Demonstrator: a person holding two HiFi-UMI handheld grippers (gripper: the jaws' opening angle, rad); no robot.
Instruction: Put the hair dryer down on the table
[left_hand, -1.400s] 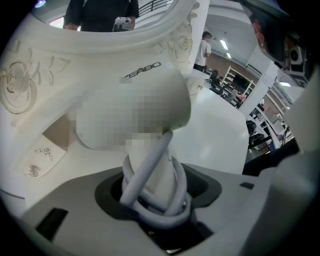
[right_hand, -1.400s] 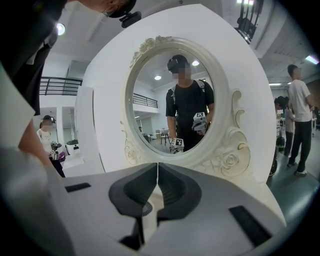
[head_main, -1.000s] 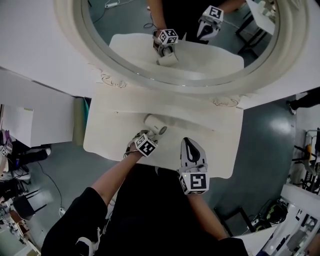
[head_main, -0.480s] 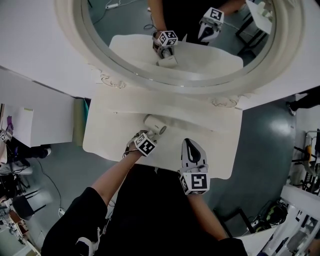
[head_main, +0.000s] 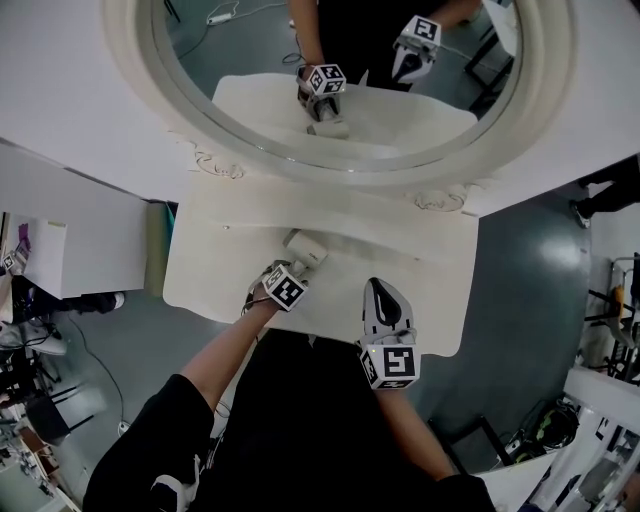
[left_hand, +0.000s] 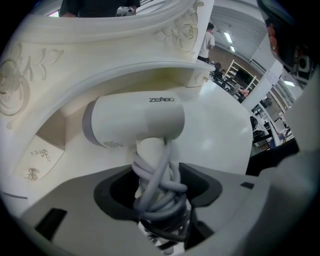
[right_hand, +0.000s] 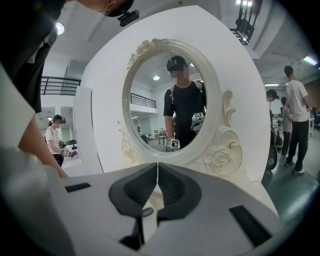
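A cream desk (head_main: 420, 255) with an ornate oval mirror (head_main: 340, 90) fills the upper frame, with grey floor (head_main: 540, 250) around it. The white hair dryer (left_hand: 135, 122) is left of centre, low over the desk; whether it touches is unclear. The left claw (left_hand: 160, 187) pinches its cord-wrapped handle (left_hand: 150, 155). The right claw (right_hand: 156, 187), lower centre, is pressed together and empty. Lowering seems nearly done; letting go is left.

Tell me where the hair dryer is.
In the head view, the hair dryer is left of centre over the white table, its cord-wrapped handle clamped in the left hand-held gripper, just before the oval mirror.
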